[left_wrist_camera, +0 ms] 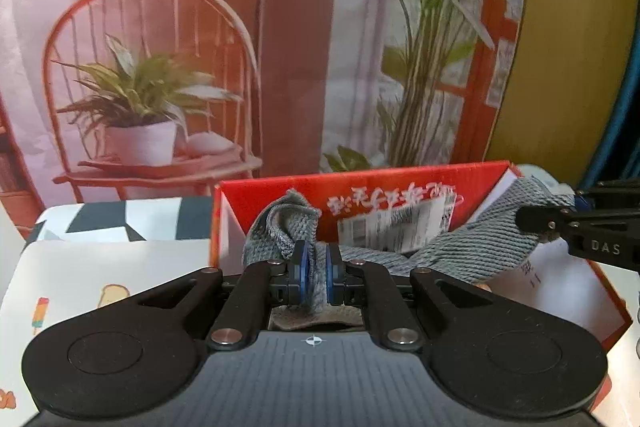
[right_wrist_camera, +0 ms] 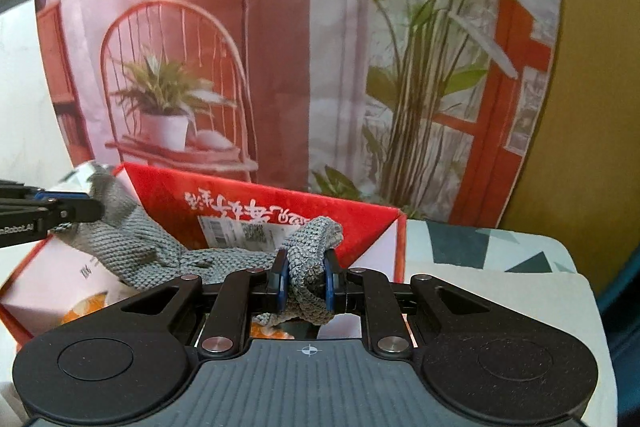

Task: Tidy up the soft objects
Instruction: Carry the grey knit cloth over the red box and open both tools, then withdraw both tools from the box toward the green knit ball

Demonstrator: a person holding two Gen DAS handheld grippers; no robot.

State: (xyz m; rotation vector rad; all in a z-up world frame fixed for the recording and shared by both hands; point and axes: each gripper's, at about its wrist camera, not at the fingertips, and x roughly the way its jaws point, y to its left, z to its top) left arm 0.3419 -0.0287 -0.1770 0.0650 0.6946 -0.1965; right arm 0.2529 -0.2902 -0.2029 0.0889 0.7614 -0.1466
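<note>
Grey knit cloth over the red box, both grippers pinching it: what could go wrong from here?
1. The left gripper pinches only a thin fold of the grey knit cloth; it may slip out.
2. The cloth sags between it and the right gripper and could snag the red box wall.
3. Uneven release may leave cloth draped over the rim.

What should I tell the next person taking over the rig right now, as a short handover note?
Left tool: shut on one end of the grey knitted cloth.
Right tool: shut on the other end of the same cloth; it hangs slack between the two.
Position: cloth is held over the open red box, which stands on the patterned table cover.
Done: cloth picked up by both ends and brought over the box.
Left: probably lower it into the box and release both tools. Other soft items are not visible from here.
</note>
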